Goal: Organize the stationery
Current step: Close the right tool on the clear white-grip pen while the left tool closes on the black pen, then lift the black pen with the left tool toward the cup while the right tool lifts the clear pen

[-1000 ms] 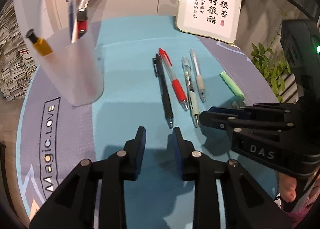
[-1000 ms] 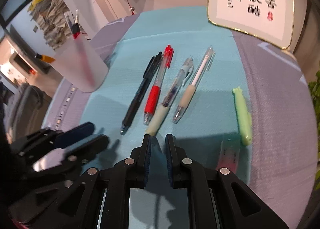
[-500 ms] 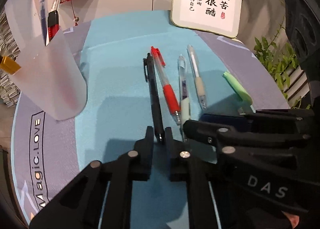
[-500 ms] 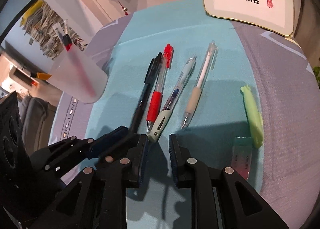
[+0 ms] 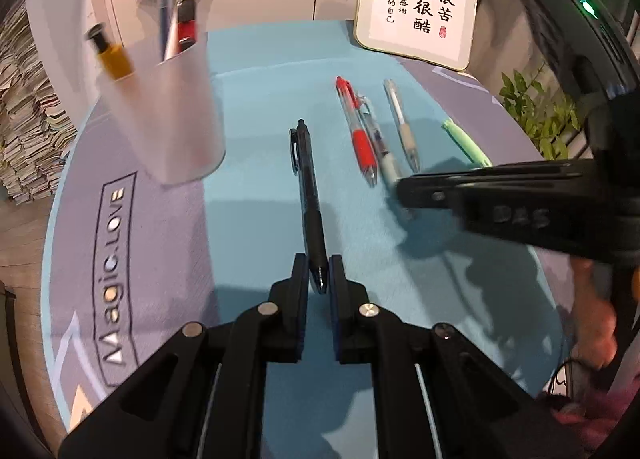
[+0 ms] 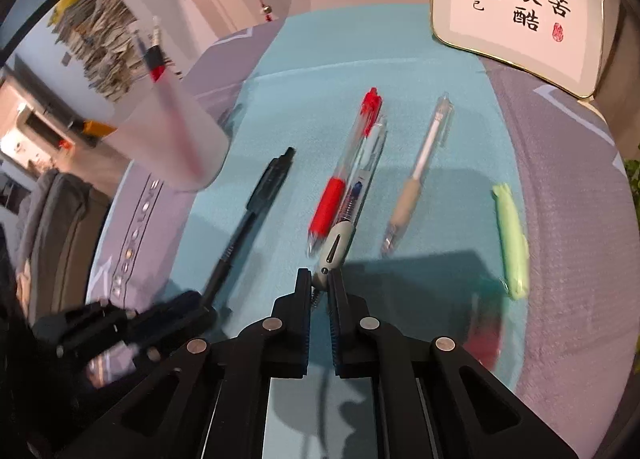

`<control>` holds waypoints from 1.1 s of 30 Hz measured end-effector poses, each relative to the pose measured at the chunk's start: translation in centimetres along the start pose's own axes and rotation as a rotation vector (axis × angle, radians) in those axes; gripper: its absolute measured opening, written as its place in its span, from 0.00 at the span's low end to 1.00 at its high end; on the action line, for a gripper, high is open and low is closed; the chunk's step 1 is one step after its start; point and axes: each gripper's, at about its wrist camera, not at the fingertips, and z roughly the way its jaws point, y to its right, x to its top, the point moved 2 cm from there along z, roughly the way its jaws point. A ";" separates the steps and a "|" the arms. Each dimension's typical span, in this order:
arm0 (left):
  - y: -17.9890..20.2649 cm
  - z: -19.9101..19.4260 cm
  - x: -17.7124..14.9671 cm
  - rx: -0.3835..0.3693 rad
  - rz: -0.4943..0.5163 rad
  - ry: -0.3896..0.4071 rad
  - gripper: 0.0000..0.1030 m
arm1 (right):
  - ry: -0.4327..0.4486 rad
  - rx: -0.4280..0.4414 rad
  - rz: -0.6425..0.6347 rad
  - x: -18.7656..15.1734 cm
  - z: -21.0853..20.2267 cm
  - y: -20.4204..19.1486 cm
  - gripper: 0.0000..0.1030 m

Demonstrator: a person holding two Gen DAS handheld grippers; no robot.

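On the desk's teal mat, at the far left, stands a frosted translucent pen cup with several pens and a yellow-bodied marker sticking out of its top. Printed lettering reading "Magic.LOVE" runs along the grey border of the mat just below the cup.

Toward the middle, the left gripper has its fingers nearly together, pinched on the tip end of a black pen, whose barrel runs away from the fingers toward the back of the mat. In the right wrist view the same black pen slants up from the left gripper toward the cup.

Right of it lies a red-grip pen, touching a clear pen with a pale grey-green grip along its side. The right gripper is closed on the tip end of this clear pen, its fingers pressing the grey-green grip from both sides; from the left wrist view the right gripper reaches in from the right edge and covers the pen's lower end.

Further right a beige-grip pen lies apart from the pair, and beyond it a light green highlighter rests near the mat's grey edge. Below the highlighter sits a small blurred item that cannot be made out. Propped at the back right is a framed calligraphy board, with a green plant beside the desk.
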 end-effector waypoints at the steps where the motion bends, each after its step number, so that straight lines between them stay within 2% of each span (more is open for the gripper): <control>1: -0.1 -0.2 -0.3 -0.004 0.003 -0.002 0.08 | -0.004 -0.004 -0.016 -0.5 -0.4 0.1 0.09; 8: 0.7 -0.6 -2.6 -0.061 0.037 -0.070 0.08 | -0.119 0.009 -0.162 -6.1 -3.5 0.3 0.08; 10: 1.0 -0.9 -3.2 -0.057 0.049 -0.081 0.08 | -0.150 0.007 -0.199 -7.6 -4.0 0.2 0.08; 14: 1.3 -1.8 -4.4 -0.067 0.062 -0.089 0.09 | -0.162 -0.082 -0.277 -9.2 -4.6 -0.1 0.08; 16: 1.1 -2.1 -4.3 -0.062 0.055 -0.080 0.09 | -0.115 -0.096 -0.270 -8.6 -5.0 0.0 0.08; 18: 0.8 -2.3 -3.8 -0.042 0.038 -0.059 0.08 | -0.035 -0.093 -0.223 -7.2 -5.5 0.5 0.14; 20: 0.6 -2.5 -3.1 -0.050 0.018 -0.046 0.09 | 0.043 -0.094 -0.186 -5.7 -5.8 0.7 0.29; 22: 0.4 -2.7 -2.3 -0.048 0.001 -0.022 0.10 | 0.093 -0.128 -0.153 -4.3 -5.5 0.8 0.33; 26: 0.5 -1.9 -0.8 -0.026 0.006 -0.012 0.11 | 0.082 -0.032 -0.074 -2.0 -4.0 1.3 0.33; 29: 1.1 -0.8 0.2 -0.014 0.027 -0.023 0.11 | 0.051 -0.033 -0.005 -0.9 -2.6 2.1 0.33; 33: 1.4 0.5 0.7 0.001 0.049 -0.043 0.12 | 0.028 -0.041 -0.026 -0.4 -1.8 1.5 0.33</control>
